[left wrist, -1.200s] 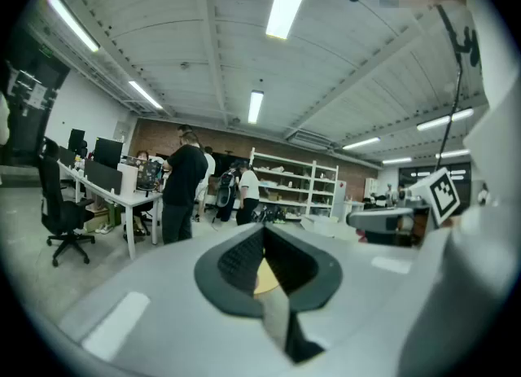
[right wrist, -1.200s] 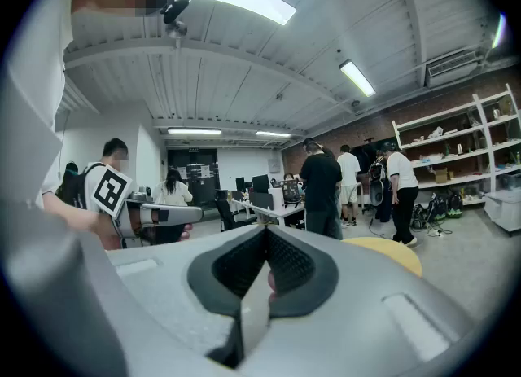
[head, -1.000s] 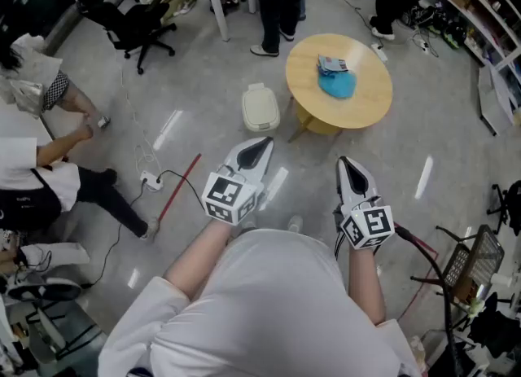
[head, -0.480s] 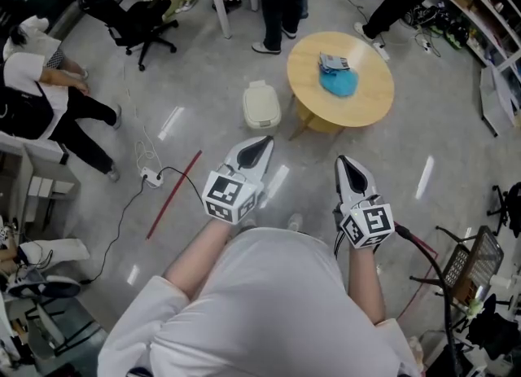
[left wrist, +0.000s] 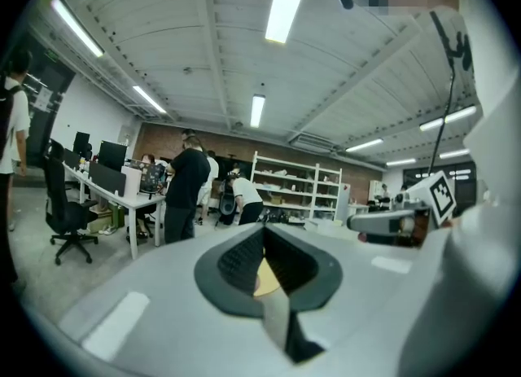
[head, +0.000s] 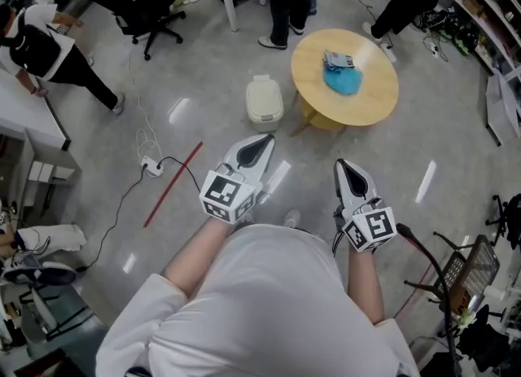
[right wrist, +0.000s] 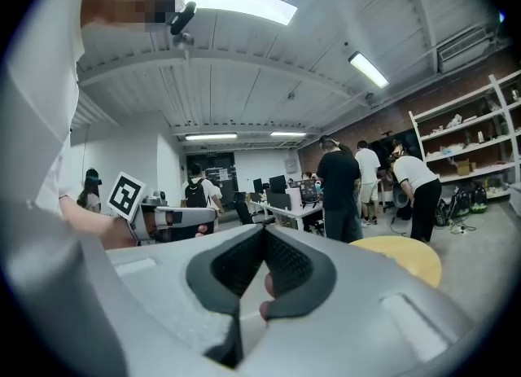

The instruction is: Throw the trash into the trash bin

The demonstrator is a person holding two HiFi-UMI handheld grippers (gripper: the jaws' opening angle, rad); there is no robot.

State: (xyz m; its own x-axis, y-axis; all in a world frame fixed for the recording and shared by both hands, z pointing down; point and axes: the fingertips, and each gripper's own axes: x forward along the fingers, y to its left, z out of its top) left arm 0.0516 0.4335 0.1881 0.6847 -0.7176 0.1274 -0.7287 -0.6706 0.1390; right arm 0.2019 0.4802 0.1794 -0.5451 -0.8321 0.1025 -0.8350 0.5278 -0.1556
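Approach stage, before any pickup. The left gripper and right gripper are held out ahead of the person, each with jaws closed on nothing. The trash, a crumpled blue wad beside a small printed packet, lies on the round pale-wood table, well apart from both grippers. The cream lidded trash bin stands on the floor near that table (lid down). The next move probably calls for stepping closer, opening one gripper and reaching for the wad.

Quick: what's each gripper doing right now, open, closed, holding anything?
Left gripper: closed, nothing held.
Right gripper: closed, nothing held.
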